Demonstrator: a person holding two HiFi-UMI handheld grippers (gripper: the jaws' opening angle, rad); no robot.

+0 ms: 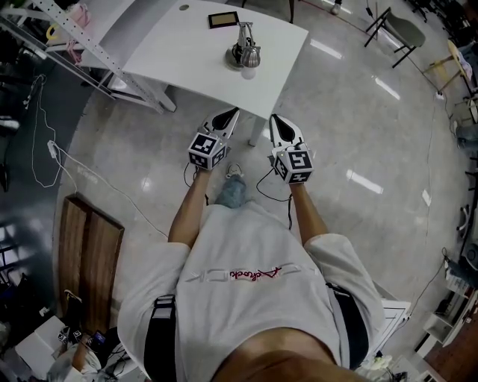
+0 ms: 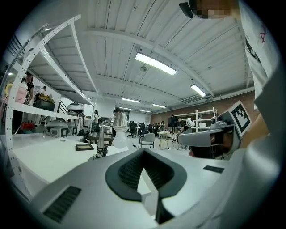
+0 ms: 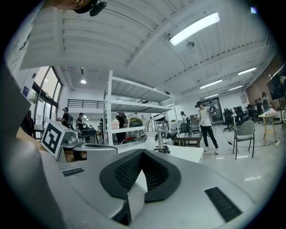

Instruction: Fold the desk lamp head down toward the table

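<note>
A small silver desk lamp (image 1: 244, 51) stands near the front edge of the white table (image 1: 179, 56), its metal head and white bulb (image 2: 119, 137) pointing downward on the upright stem. In the right gripper view the lamp (image 3: 153, 129) rises just past my jaw tips. My left gripper (image 1: 231, 114) and right gripper (image 1: 275, 119) are side by side over the floor, short of the table edge and apart from the lamp. Both are shut with nothing between the pads. The left gripper view shows the right gripper (image 2: 209, 137) alongside.
A small dark flat frame (image 1: 223, 20) lies on the table behind the lamp. A metal shelf rack (image 1: 71, 33) stands at the left, a wooden board (image 1: 86, 250) and a white cable (image 1: 46, 149) lie on the floor. A person (image 3: 206, 123) and a chair (image 3: 243, 134) stand farther off.
</note>
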